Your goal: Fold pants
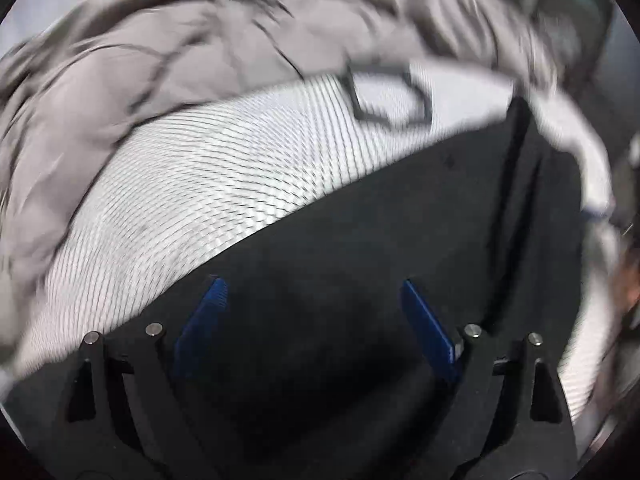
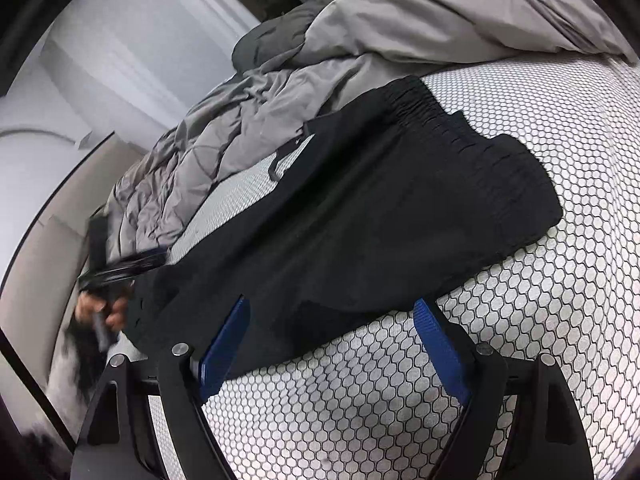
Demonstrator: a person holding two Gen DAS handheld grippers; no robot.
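Right claw [image 2: 328, 332]: blue pads spread apart, nothing between them; left pad over the near hem of the black pants, right pad over bare mattress.
Left claw [image 1: 314, 312]: blue pads wide apart, hovering over black cloth, gripping nothing; view smeared by motion blur.
Left claw, from the right wrist view: blurred dark shape at the far-left end of the pants, held in a hand [image 2: 98, 310]; gap between its pads not readable there.
Black pants [image 2: 360, 216]: spread flat across the bed, running from low left to upper right; elastic gathered waistband [image 2: 472, 132] at the upper-right end.
Black pants in the left wrist view [image 1: 400, 248]: filling the lower half, one straight edge running diagonally against the patterned surface.
Mattress cover [image 2: 520, 320]: white with a dark honeycomb pattern, under and around the pants.
Drawstring loop [image 1: 390, 94]: dark cord lying on the white cover just beyond the pants' edge.
Grey quilted duvet [image 2: 280, 104]: rumpled and heaped along the far side of the bed, touching the pants' far edge near the waistband.
White wall [image 2: 120, 52]: beyond the bed, upper left.
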